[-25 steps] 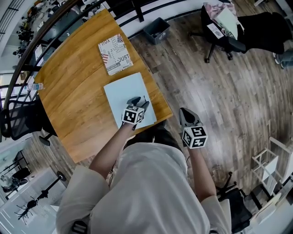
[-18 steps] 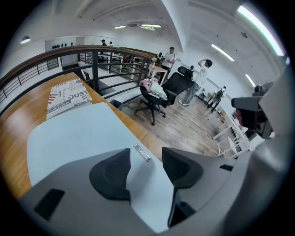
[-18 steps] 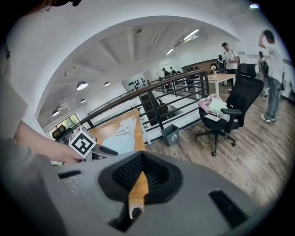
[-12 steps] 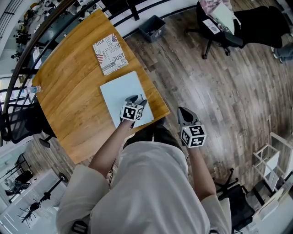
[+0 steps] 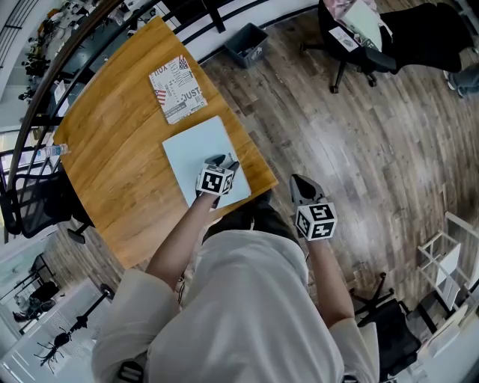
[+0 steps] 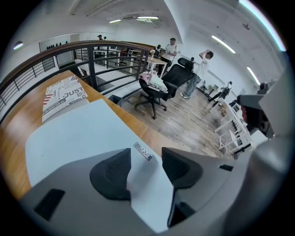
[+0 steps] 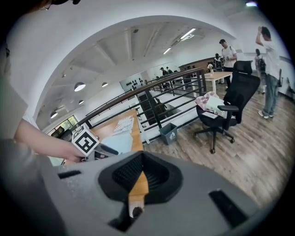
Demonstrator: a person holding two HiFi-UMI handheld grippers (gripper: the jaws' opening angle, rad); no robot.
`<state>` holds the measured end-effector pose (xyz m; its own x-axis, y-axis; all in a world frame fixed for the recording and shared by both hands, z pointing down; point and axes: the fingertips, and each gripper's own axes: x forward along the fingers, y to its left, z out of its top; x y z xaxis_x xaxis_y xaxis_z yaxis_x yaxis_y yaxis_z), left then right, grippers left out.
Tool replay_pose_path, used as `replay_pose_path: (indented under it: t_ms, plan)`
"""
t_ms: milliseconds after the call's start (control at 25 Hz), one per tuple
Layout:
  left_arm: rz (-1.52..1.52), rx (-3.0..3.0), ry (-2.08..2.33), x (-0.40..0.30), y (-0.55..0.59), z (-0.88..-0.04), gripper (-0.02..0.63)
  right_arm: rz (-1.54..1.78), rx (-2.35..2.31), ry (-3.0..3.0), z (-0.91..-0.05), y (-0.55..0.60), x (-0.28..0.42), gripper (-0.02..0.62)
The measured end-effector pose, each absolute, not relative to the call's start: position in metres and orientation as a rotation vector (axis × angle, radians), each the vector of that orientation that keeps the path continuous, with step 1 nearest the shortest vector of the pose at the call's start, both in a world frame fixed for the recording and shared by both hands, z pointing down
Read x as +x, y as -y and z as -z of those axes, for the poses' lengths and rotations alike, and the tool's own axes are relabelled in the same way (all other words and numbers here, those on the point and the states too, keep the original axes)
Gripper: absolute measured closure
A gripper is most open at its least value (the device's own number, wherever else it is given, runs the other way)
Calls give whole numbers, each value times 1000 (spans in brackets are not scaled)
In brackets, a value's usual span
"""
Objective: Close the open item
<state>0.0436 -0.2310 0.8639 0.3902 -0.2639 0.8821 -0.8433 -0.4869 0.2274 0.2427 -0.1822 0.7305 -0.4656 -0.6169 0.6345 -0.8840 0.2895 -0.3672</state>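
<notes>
Nearest to me, the right gripper [image 5: 299, 182] hangs to the right of the laptop [image 5: 196, 149], out past the table [image 5: 112, 135] edge and above the plank floor [image 5: 352, 149]. Its jaws meet at the tips and hold nothing. A little further out, the left gripper [image 5: 226, 163] sits over the laptop's near right corner with its jaws a moderate way apart. Only the pale blue lid shows between them, and I can't tell whether they touch it. The laptop lies flat on the table with its lid down. Just beyond the jaws there is a small metal badge [image 6: 143, 151] on the lid, its letters too small for me to read. Beyond the laptop, near its far edge, lies a booklet [image 5: 178, 88] with a red, white and dark printed cover. On it I can read "JUST" in large capitals; the rest is too fine. Further off, beyond the laptop and off the table, a grey bin [image 5: 247, 43] stands on the floor by the railing [image 5: 224, 19]. A black office chair [image 5: 359, 46] with things piled on it stands well to the right.
</notes>
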Motion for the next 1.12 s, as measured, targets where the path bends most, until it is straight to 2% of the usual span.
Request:
replay_pose_path:
  t_ms: [240, 480, 680, 1120]
  plan:
    - [-1060, 1934, 950, 42, 234, -868, 423, -989, 1344, 2201, -732, 184, 240, 594]
    - [-1040, 1943, 952, 44, 235, -863, 422, -964, 1337, 2209, -729, 182, 242, 594]
    - [-1035, 1963, 946, 44, 230, -856, 390, -928, 1350, 2217, -719, 185, 250, 594]
    - [-921, 2002, 1021, 29, 227, -821, 406, -842, 1250, 2305, -699, 190, 221, 594]
